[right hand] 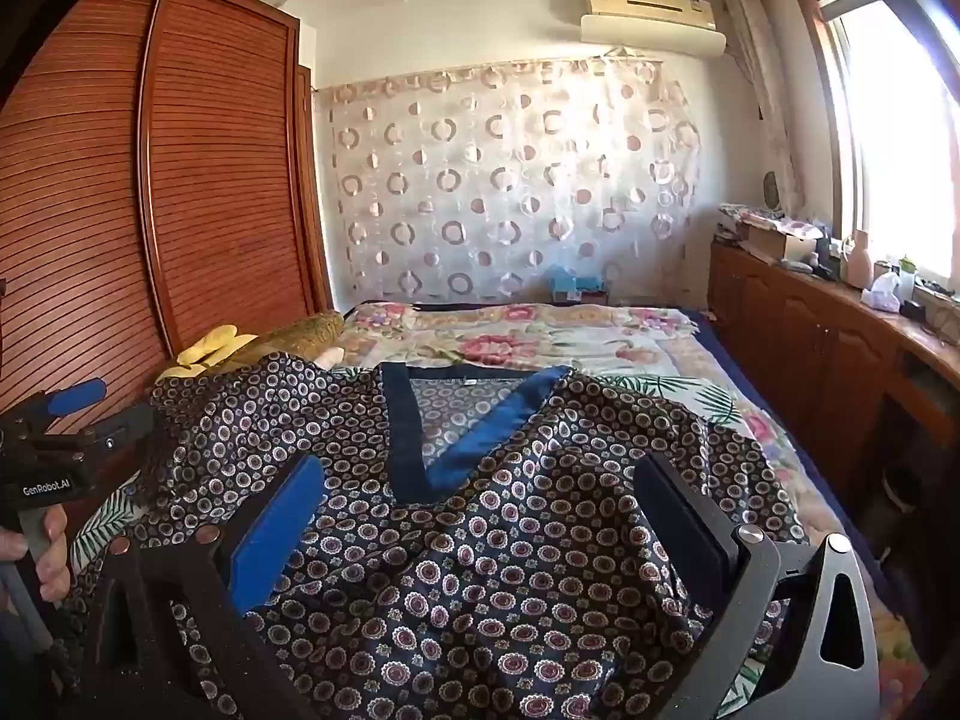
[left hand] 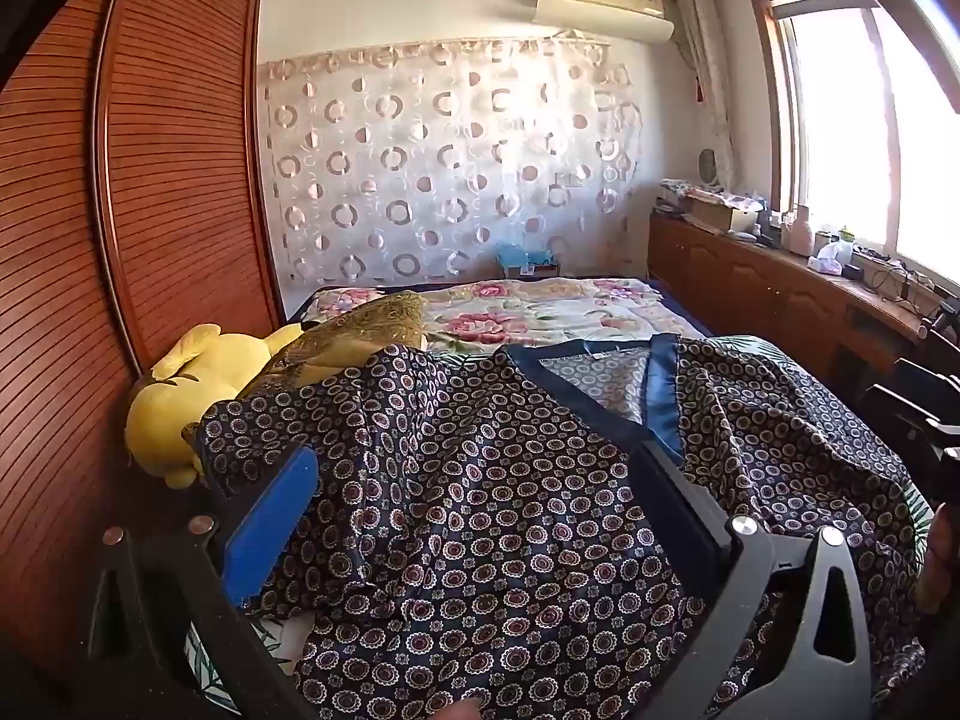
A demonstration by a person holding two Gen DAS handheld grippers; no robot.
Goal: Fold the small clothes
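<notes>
A dark navy top (left hand: pixel 480 480) with small ring flowers and a blue V-neck band (left hand: pixel 663 384) lies rumpled on the bed, neck away from me. My left gripper (left hand: pixel 480 474) is open just above its left half, blue pads wide apart. In the right wrist view the same top (right hand: pixel 492 540) with its V-neck band (right hand: pixel 480 438) lies under my right gripper (right hand: pixel 480 498), which is open over the chest area. The left gripper (right hand: pixel 78 414) shows at the left edge there, held by a hand.
A floral quilt (right hand: pixel 540 336) covers the bed beyond the top. A yellow plush toy (left hand: pixel 180 384) and a gold-green cushion (left hand: pixel 366 324) lie at the left by the slatted wardrobe (left hand: pixel 150 180). A wooden cabinet (right hand: pixel 828 348) with clutter runs along the window on the right.
</notes>
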